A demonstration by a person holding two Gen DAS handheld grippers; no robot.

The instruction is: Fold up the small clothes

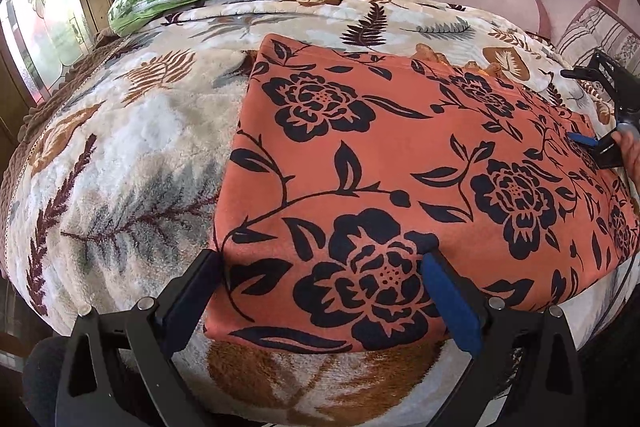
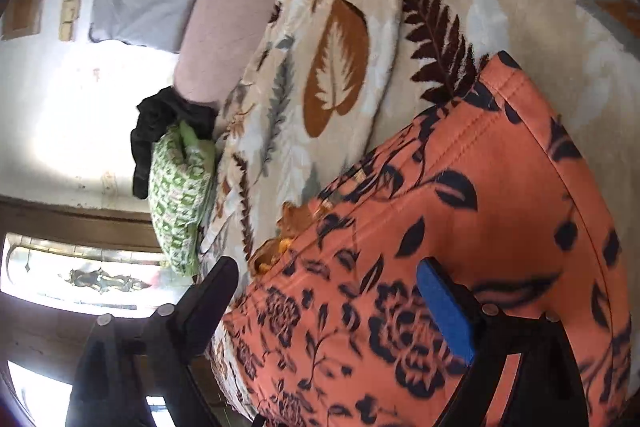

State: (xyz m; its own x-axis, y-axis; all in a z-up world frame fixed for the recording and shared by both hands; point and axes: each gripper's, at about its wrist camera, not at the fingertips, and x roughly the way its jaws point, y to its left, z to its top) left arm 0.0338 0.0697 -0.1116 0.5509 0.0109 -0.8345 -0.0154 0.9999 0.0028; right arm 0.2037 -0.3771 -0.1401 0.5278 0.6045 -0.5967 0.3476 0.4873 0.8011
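On the leaf-print blanket [image 1: 132,163] lies the orange floral garment [image 1: 400,167], spread flat, and the left gripper [image 1: 320,267] hangs spread wide over its near corner, nothing caught; the right gripper [image 2: 328,279] is parted too, straddling the far hem and empty. Risk, I reckon: a pinch biting the plush pile along with the cloth, dragging the fold crooked

Right gripper [image 2: 324,291] agape over orange floral garment [image 2: 480,219], leaf-print blanket [image 2: 340,67] beneath; green pillow [image 2: 180,195] beyond
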